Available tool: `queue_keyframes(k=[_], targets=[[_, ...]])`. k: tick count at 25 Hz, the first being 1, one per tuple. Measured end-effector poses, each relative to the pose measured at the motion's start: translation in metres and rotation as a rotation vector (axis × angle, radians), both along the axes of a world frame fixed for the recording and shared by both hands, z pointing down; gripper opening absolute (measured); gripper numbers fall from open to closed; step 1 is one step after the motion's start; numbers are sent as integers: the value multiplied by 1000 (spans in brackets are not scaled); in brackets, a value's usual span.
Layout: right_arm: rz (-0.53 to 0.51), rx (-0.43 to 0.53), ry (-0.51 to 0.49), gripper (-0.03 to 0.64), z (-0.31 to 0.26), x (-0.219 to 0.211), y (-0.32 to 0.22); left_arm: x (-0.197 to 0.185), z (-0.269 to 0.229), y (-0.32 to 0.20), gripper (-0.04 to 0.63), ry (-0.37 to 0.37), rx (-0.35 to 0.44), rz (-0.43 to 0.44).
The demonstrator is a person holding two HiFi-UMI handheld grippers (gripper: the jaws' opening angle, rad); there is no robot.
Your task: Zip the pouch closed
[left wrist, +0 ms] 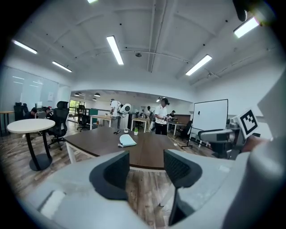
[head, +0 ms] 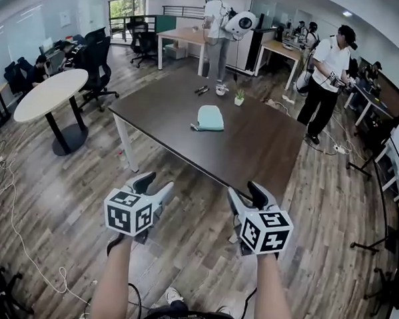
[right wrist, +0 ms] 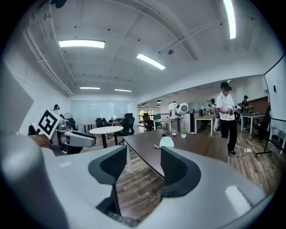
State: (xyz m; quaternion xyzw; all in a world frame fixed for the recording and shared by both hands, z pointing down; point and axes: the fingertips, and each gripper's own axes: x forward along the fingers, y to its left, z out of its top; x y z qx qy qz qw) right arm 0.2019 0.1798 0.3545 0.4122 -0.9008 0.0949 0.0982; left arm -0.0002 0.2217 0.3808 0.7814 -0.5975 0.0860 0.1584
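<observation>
1. Setting: an open office with a wood-plank floor. A dark rectangular table (head: 267, 146) stands ahead of the person, and a white round table (head: 49, 94) stands to the left.
2. Tool state: the left gripper (head: 155, 184) and the right gripper (head: 246, 191) both have their jaws apart. Each gripper view shows only floor and table edge between the pads, so nothing is held.
3. Location of the work: the pale teal pouch (head: 210, 118) lies flat near the middle of the table. A small potted plant (head: 239, 97) stands beyond it.
4. Relation to the tools: both grippers hang over the floor, short of the near table edge and well apart from the pouch. The pouch lies ahead of them, roughly between their two lines of aim.
5. Step in hand, as judged: the approach.
6. Recommended method:
   - Bring both grippers in low over the tabletop.
   - Pin the fabric beside the zip with one gripper.
   - Pinch the pull with the other gripper.
7. Caution: the zip pull is too small to locate from here, so it should be confirmed before closing in.
</observation>
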Motion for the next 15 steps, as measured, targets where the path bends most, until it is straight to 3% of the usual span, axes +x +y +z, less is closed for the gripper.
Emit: queue_keyframes(k=[6,15], targets=[[27,-5,-22,282,-6,-24,-5,-17,0,-11,304,46,-8,73],[41,-3,-22,287,-6,-53,-10,-45,-3,-16,310,138,-18,96]])
